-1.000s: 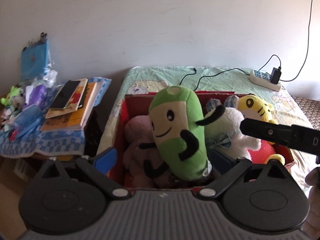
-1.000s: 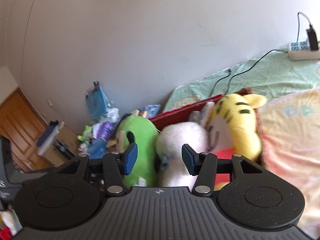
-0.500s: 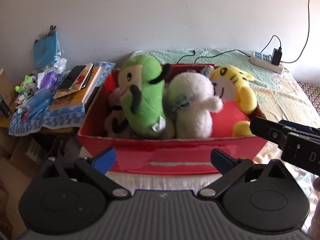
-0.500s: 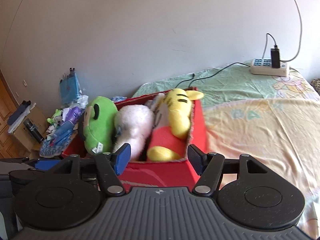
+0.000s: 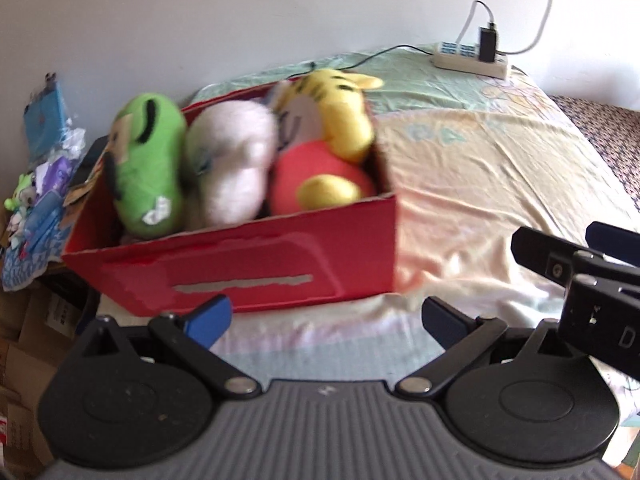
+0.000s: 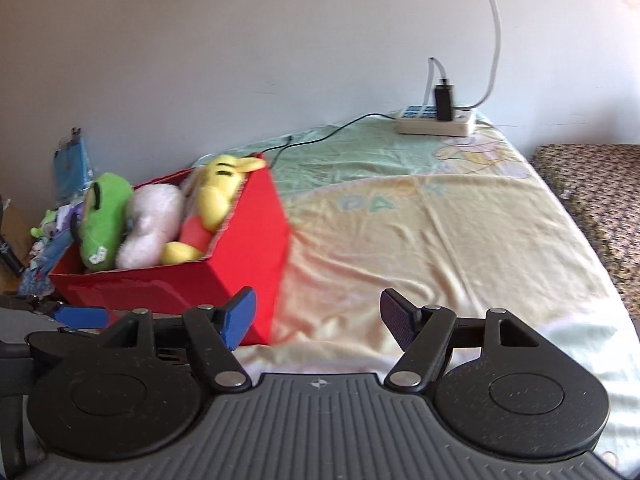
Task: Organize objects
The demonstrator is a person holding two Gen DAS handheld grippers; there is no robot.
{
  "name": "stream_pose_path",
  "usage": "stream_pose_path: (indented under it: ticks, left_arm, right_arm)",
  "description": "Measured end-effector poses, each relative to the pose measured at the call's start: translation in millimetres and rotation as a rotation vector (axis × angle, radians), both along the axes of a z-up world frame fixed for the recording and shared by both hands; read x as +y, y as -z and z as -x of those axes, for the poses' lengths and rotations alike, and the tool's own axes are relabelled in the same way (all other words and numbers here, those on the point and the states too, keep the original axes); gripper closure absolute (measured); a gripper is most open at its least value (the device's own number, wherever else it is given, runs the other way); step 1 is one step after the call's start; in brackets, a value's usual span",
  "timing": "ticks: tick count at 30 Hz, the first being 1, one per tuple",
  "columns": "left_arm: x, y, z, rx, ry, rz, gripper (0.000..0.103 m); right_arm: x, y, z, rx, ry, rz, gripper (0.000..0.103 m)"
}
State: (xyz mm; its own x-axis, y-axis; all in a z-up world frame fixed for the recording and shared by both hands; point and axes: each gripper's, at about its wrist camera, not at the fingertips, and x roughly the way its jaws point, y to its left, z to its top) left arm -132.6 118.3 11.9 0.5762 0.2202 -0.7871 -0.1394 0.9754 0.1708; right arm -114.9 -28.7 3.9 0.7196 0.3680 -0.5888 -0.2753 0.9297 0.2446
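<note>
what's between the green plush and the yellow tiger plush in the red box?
A white plush sits between the green plush and the yellow tiger plush, touching both, inside the red box. Both wrist views show it.

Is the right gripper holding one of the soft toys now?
No, the right gripper is open and empty above the bed sheet, and the toys lie in the red box.

So the left claw (image 5: 326,318) is wide open with nothing between its blue pads, hanging just in front of the red box (image 5: 248,264) on the bed (image 5: 480,168). Packed in the box side by side are a green plush (image 5: 146,168), a white plush (image 5: 234,168) and a yellow tiger plush (image 5: 332,136). The right claw (image 5: 576,256) pokes in from the right edge. A power strip (image 5: 470,59) sits at the far end by the wall, and there's blurry clutter (image 5: 40,168) left of the bed.
</note>
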Motion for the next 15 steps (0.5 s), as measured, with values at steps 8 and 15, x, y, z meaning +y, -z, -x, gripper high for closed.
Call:
stream_pose_path:
  ticks: [8,15]
  left_arm:
    - [-35.2,1.0,-12.7,0.043,0.071,0.013,0.001]
    - [-33.7,1.2,-8.8,0.068,0.038,0.022,0.001]
  right_arm:
    - [-34.7,4.5,-0.5,0.02,0.12,0.024,0.028]
    - [-37.3,17.0,-3.9,0.095,0.183,0.059,0.026]
